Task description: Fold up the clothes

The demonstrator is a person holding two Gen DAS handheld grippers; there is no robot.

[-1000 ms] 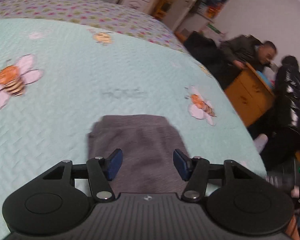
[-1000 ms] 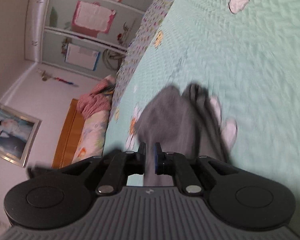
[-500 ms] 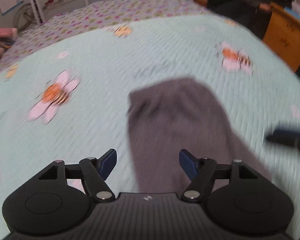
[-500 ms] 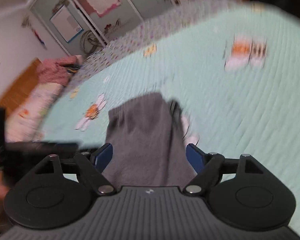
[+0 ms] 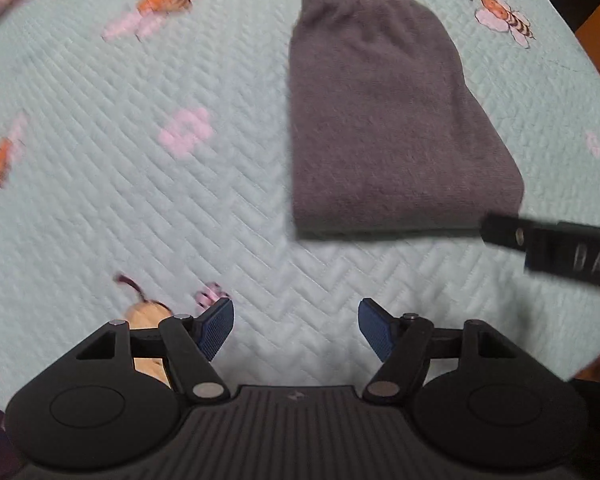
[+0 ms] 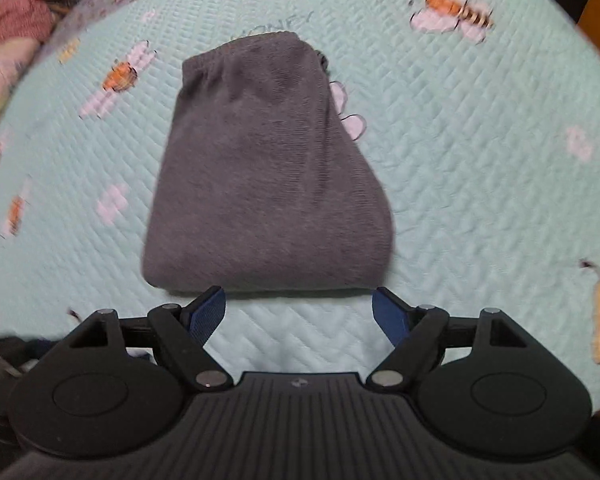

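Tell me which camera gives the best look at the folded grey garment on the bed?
The right wrist view. There the grey garment lies centred and whole, its gathered waistband and thick folded edge both plain. The left wrist view also shows the garment, but pushed toward the upper right, more blurred, with the other gripper crossing its near corner.

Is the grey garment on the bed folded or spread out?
Folded. The grey garment lies as a compact, layered bundle with a thick doubled edge nearest the camera, flat on the bedspread.
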